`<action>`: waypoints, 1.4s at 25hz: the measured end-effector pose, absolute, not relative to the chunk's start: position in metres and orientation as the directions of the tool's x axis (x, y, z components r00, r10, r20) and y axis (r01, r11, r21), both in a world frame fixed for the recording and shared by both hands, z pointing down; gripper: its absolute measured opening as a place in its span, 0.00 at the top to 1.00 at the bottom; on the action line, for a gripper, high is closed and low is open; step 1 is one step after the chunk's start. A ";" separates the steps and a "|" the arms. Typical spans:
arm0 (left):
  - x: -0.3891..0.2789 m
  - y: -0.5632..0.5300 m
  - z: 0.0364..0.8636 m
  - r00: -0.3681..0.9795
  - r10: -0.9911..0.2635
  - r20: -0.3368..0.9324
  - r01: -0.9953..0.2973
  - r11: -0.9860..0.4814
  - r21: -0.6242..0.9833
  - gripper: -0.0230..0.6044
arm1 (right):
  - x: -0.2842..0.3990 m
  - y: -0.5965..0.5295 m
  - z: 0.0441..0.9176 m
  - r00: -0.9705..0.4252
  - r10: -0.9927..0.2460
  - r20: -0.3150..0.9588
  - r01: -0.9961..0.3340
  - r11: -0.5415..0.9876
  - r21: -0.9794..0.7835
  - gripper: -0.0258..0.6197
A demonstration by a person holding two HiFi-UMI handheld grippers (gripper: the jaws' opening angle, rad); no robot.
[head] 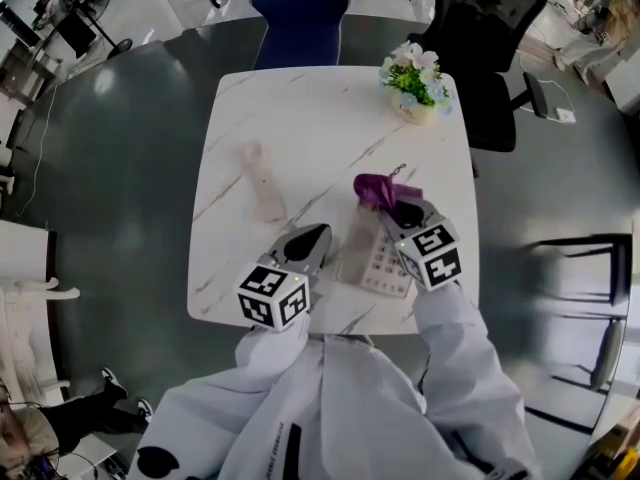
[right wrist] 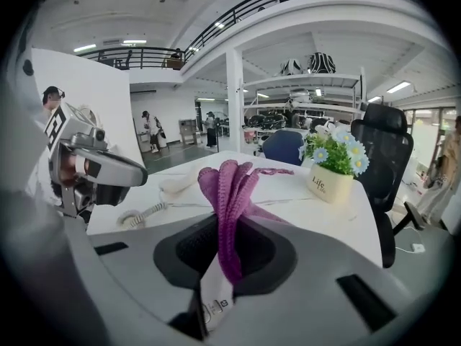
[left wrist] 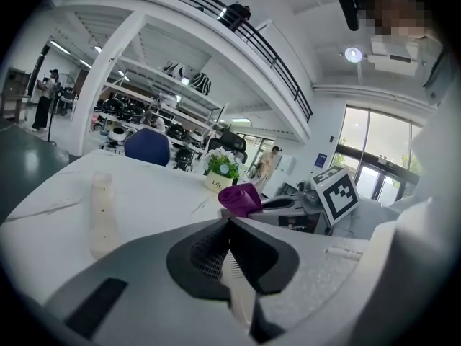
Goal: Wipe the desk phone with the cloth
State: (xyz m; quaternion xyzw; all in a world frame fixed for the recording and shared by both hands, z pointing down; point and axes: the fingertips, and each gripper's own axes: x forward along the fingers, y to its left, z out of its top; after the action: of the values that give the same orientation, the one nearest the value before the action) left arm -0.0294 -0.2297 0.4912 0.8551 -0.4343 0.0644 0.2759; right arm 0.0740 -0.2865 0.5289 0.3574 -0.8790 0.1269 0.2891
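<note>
The desk phone base (head: 385,263) lies near the front edge of the white marble table (head: 300,118). Its pale handset (head: 262,180) (left wrist: 101,215) lies off the base to the left, and the coiled cord (right wrist: 140,216) runs across the table. My right gripper (head: 400,213) (right wrist: 227,225) is shut on a purple knitted cloth (head: 375,188) (right wrist: 227,186) just above the far end of the phone base. The cloth's white label hangs below the jaws. My left gripper (head: 312,236) (left wrist: 229,222) hovers left of the phone base, jaws shut with nothing in them.
A small pot of flowers (head: 415,83) (right wrist: 333,168) stands at the table's far right corner. A blue chair (head: 300,13) sits at the far side and a black office chair (head: 490,48) at the right. The floor around is dark grey.
</note>
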 end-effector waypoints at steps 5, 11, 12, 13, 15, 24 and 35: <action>-0.031 -0.224 0.495 0.615 -0.706 0.351 -0.776 -0.465 0.426 0.97 | 0.070 -0.280 0.534 -0.580 -0.543 0.607 -0.695 0.719 -0.021 0.90; -0.031 -0.218 0.495 0.618 -0.703 0.352 -0.773 -0.463 0.433 0.97 | 0.067 -0.268 0.538 -0.582 -0.522 0.623 -0.690 0.723 -0.039 0.90; -0.031 -0.217 0.495 0.619 -0.703 0.351 -0.773 -0.464 0.433 0.97 | 0.066 -0.267 0.538 -0.582 -0.519 0.626 -0.689 0.723 -0.041 0.90; -0.031 -0.217 0.495 0.619 -0.703 0.351 -0.773 -0.465 0.433 0.97 | 0.066 -0.265 0.539 -0.582 -0.518 0.627 -0.689 0.724 -0.041 0.90; -0.031 -0.214 0.495 0.620 -0.702 0.350 -0.771 -0.465 0.434 0.97 | 0.067 -0.263 0.540 -0.580 -0.518 0.629 -0.691 0.722 -0.043 0.90; -0.035 -0.204 0.495 0.619 -0.703 0.350 -0.772 -0.461 0.439 0.97 | 0.063 -0.250 0.542 -0.585 -0.514 0.627 -0.682 0.730 -0.039 0.90; -0.037 -0.197 0.494 0.618 -0.704 0.350 -0.771 -0.458 0.442 0.97 | 0.061 -0.232 0.546 -0.576 -0.482 0.661 -0.665 0.746 -0.036 0.90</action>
State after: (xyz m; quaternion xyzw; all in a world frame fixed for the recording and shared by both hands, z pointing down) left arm -0.0371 -0.1969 0.4938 0.8517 -0.4330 0.0586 0.2894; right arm 0.0609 -0.2321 0.5458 0.3271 -0.8763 0.1415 0.3241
